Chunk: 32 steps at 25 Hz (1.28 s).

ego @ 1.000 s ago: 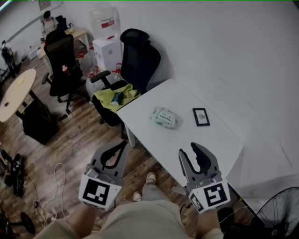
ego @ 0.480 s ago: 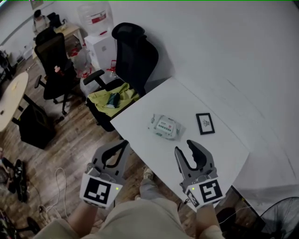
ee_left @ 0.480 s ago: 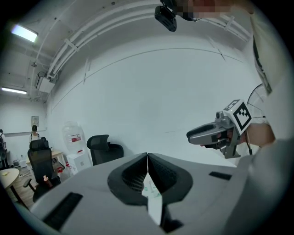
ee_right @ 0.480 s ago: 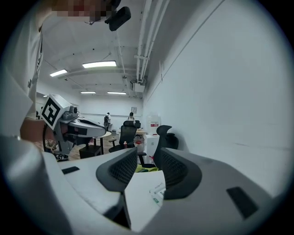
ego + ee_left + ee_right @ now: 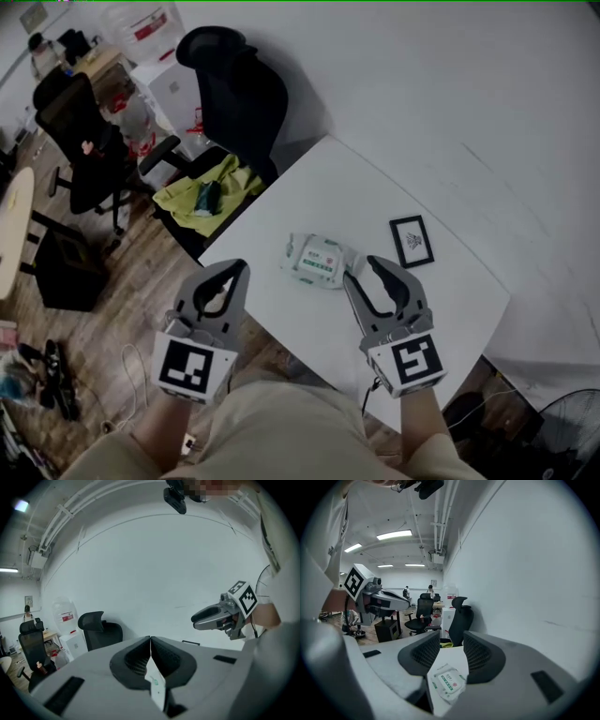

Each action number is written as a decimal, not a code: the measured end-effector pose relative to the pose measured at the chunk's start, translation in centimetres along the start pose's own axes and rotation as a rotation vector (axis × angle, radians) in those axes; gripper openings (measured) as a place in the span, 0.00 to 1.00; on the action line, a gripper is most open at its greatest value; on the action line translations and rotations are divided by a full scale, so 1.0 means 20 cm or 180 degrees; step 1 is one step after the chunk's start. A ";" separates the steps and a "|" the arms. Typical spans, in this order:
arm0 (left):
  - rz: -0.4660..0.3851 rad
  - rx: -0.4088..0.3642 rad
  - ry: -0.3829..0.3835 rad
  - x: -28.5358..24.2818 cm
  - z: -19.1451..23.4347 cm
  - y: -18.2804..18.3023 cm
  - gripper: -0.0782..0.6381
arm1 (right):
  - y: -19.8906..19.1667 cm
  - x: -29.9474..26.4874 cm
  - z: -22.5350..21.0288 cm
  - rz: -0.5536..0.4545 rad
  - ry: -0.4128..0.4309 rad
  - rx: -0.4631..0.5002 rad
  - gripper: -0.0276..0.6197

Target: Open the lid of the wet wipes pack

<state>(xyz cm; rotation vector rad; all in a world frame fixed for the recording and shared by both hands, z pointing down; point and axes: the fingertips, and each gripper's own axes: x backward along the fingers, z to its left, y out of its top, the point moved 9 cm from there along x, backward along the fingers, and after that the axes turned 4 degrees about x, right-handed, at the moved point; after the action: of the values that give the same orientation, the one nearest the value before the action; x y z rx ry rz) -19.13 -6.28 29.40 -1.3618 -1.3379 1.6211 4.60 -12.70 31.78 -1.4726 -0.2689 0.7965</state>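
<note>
The wet wipes pack (image 5: 317, 260) is lying flat on the white bench (image 5: 450, 291), near its front-left edge, with the printed face turned up. Its lid (image 5: 448, 681), the green-edged flap in the middle of that face, is sitting flush and closed as far as either view shows, so the opening itself is not yet begun. Nothing is touching the pack.

The right claw (image 5: 363, 273) is hanging over the bench just to the right of the pack, pointing across it. Its jaws are opening, and in the right gripper view they are standing apart with only air between the pads. The pack is showing through the gap, ahead of and below them, not between them. The left claw (image 5: 234, 270) is hovering at the bench's left edge, partly over the wooden floor and a little short of the pack. Its jaws are pressed together tip to tip with nothing held.

So the work is sitting at the approach stage. By my reading, everything that matters is left: getting one claw down to steady the pack, catching the flap's edge with the other, and peeling it back.

Beyond the pack, a small black-framed picture (image 5: 412, 241) is lying well clear on the bench. Past the far corner, a black office chair (image 5: 234, 89) is standing with a yellow-green cloth (image 5: 202, 194) draped on its seat
</note>
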 end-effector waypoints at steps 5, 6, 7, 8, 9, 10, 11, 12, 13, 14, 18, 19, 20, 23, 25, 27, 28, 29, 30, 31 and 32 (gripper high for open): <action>0.0203 -0.0185 -0.0183 -0.23 -0.01 -0.05 0.14 | -0.09 -0.10 -0.11 0.0220 -0.0065 0.0096 0.29; 0.0246 -0.0238 -0.0235 -0.27 -0.01 -0.07 0.14 | -0.11 -0.12 -0.12 0.0267 -0.0109 0.0119 0.29; 0.0284 -0.0304 -0.0288 -0.31 -0.02 -0.08 0.14 | -0.14 -0.15 -0.13 0.0332 -0.0143 0.0149 0.29; 0.0320 -0.0370 -0.0340 -0.35 -0.02 -0.10 0.14 | -0.17 -0.17 -0.14 0.0414 -0.0161 0.0183 0.29; 0.0366 -0.0422 -0.0390 -0.38 -0.02 -0.12 0.14 | -0.19 -0.20 -0.14 0.0503 -0.0162 0.0217 0.29; 0.0416 -0.0453 -0.0441 -0.42 -0.03 -0.14 0.14 | -0.22 -0.23 -0.14 0.0591 -0.0148 0.0243 0.29; 0.0460 -0.0471 -0.0492 -0.45 -0.02 -0.16 0.14 | -0.25 -0.26 -0.13 0.0675 -0.0126 0.0263 0.29; 0.0500 -0.0481 -0.0545 -0.48 -0.02 -0.19 0.14 | -0.28 -0.28 -0.12 0.0752 -0.0103 0.0282 0.30; 0.0540 -0.0486 -0.0597 -0.52 -0.01 -0.21 0.14 | -0.30 -0.31 -0.11 0.0824 -0.0084 0.0304 0.30; 0.0584 -0.0490 -0.0650 -0.55 0.00 -0.24 0.14 | -0.33 -0.33 -0.10 0.0892 -0.0065 0.0323 0.30; 0.0782 -0.0529 -0.0898 -0.66 0.05 -0.37 0.14 | -0.42 -0.43 -0.05 0.1109 0.0026 0.0109 0.31; 0.0837 -0.0553 -0.0970 -0.69 0.07 -0.40 0.14 | -0.44 -0.45 -0.04 0.1159 0.0023 0.0035 0.31; 0.0893 -0.0575 -0.1045 -0.71 0.08 -0.44 0.14 | -0.46 -0.48 -0.03 0.1215 0.0012 -0.0009 0.31; 0.1058 -0.0595 -0.1270 -0.78 0.13 -0.56 0.14 | -0.53 -0.56 0.02 0.1416 -0.0010 -0.0026 0.31; 0.1182 -0.0611 -0.1431 -0.82 0.14 -0.66 0.14 | -0.59 -0.62 0.06 0.1542 -0.0021 -0.0006 0.31; 0.1296 -0.0661 -0.1593 -0.86 0.14 -0.74 0.14 | -0.65 -0.67 0.09 0.1660 -0.0043 -0.0010 0.31; 0.1345 -0.0695 -0.1670 -0.88 0.14 -0.78 0.14 | -0.68 -0.69 0.11 0.1724 -0.0051 -0.0014 0.31; 0.1387 -0.0732 -0.1741 -0.90 0.13 -0.82 0.14 | -0.71 -0.71 0.12 0.1793 -0.0055 -0.0007 0.31; 0.1425 -0.0772 -0.1803 -0.91 0.13 -0.85 0.14 | -0.73 -0.73 0.14 0.1868 -0.0060 0.0013 0.31; 0.1461 -0.0813 -0.1852 -0.93 0.13 -0.88 0.14 | -0.76 -0.75 0.15 0.1941 -0.0069 0.0040 0.31; 0.1498 -0.0847 -0.1885 -0.95 0.14 -0.90 0.14 | -0.79 -0.77 0.17 0.2009 -0.0082 0.0069 0.31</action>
<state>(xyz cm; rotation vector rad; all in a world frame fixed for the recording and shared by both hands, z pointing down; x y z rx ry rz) -19.20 -19.22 52.32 -1.4925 -1.7013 2.3639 -3.62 -18.13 51.75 -1.5415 0.2021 1.3150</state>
